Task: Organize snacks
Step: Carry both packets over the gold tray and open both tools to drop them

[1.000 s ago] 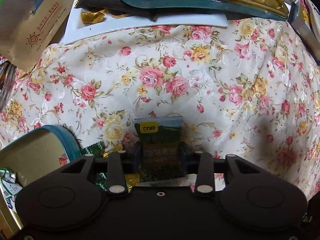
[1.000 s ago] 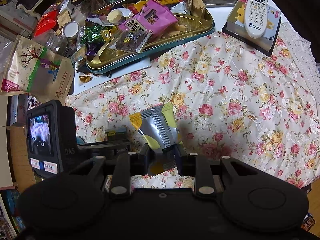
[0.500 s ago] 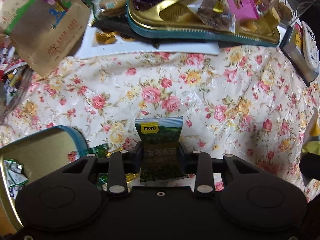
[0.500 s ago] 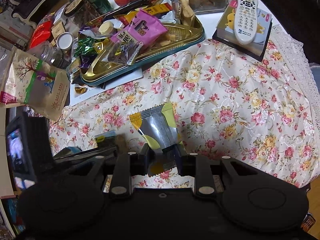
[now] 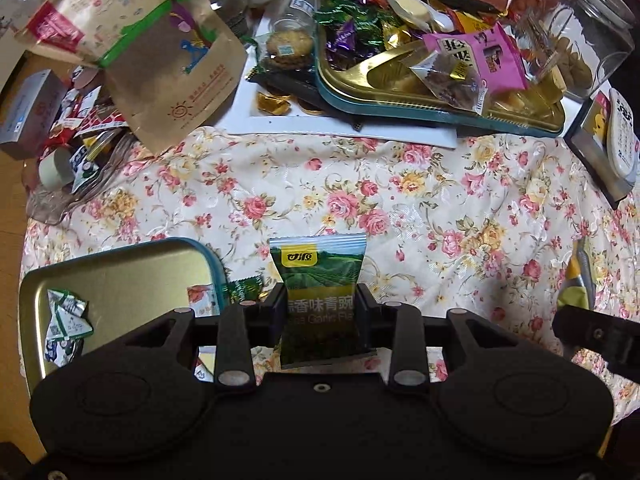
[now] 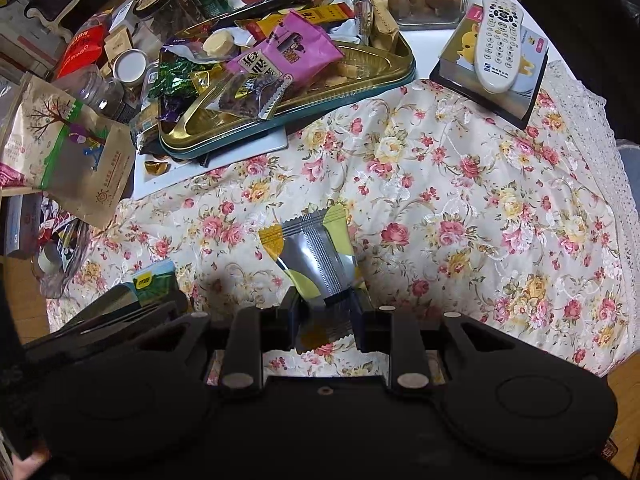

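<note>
The left gripper point(image 5: 322, 312) pinches a green pea packet point(image 5: 318, 292), its long axis pointing away along the fingers, above the floral tablecloth point(image 5: 400, 200). The gold tin point(image 5: 120, 276) lies just left and near, so this hand is closer to it. The right gripper point(image 6: 325, 314) pinches a yellow-and-silver packet point(image 6: 314, 256), held likewise, well apart from the far snack tray point(image 6: 372, 76).

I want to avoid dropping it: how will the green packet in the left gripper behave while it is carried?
The green packet stands upright between the left gripper's jaws, so it is probably fairly stiff, perhaps puffed with air. It looks small and thin, so likely light. Its glossy film may be slippery; a firm pinch seems wise.
</note>
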`<state>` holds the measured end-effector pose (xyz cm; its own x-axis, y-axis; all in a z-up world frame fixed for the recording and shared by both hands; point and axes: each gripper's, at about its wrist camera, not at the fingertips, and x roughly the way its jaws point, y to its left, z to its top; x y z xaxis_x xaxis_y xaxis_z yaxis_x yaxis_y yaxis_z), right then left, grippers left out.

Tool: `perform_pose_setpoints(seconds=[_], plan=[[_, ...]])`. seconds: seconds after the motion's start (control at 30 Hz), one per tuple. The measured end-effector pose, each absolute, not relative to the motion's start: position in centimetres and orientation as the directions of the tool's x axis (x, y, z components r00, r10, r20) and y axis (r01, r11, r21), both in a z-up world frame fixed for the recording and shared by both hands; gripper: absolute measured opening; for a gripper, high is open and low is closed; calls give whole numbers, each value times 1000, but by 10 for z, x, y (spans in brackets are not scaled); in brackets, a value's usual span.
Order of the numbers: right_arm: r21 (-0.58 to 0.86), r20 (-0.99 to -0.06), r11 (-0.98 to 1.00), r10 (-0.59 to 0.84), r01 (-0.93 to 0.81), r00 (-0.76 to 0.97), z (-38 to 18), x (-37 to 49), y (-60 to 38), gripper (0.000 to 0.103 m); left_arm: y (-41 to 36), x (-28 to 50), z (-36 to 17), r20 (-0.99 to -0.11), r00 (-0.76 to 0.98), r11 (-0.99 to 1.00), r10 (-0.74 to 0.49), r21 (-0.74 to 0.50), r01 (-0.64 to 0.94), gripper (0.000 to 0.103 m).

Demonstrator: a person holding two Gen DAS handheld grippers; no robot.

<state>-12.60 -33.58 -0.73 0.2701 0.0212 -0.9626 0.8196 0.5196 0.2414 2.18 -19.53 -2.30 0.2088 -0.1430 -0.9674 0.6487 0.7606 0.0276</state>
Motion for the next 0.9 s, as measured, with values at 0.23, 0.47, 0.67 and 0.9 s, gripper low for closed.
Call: perform_pose_setpoints(seconds=[0.23,0.47,0.67,0.9], plan=[[207,-970,554,6,806,245,-11,-118,-325,27,-170,22,-6,-952,268,785,-150,50,617,43],[186,-975,587,9,788,223,-18,-104,-312,27,-129,45,7,-947,281,858,-153,14,513,43],[197,-973,618,26,761,231,-16,-86,-294,27,-79,78,8,-951,290,935,-108,2,356,43],[205,-971,665,45,718,236,-16,-58,-265,27,-46,105,3,-955,290,961,-61,23,276,43]])
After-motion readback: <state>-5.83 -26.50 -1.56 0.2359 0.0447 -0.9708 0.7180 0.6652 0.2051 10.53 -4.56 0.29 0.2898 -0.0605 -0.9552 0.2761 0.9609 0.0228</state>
